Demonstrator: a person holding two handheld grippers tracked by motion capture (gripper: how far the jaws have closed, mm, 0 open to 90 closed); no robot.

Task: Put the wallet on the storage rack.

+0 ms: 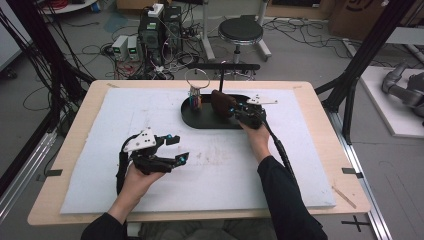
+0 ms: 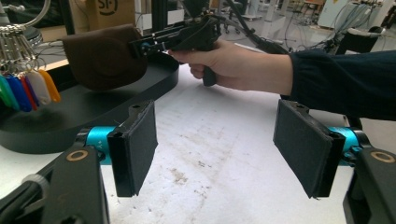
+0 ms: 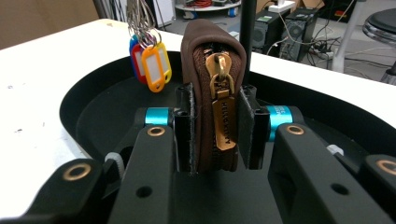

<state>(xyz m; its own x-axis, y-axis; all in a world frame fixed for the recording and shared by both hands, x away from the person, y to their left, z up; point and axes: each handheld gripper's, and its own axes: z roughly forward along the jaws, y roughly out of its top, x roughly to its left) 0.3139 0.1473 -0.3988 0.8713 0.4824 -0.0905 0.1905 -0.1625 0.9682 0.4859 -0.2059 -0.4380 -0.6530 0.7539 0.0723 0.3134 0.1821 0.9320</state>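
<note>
Right gripper fingers clamped on brown zip pouch, upright over black tray, frame centre. Left gripper fingers wide open, empty, lower left.

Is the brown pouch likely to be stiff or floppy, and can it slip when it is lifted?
The pouch probably gives a little: its sides look soft and padded. It likely holds shape, standing on edge between the right hand-held gripper's pads. Slipping seems unlikely, with the pads pressing both flat sides.

Even, soft indoor light; frames slightly blurry, no glare.
</note>
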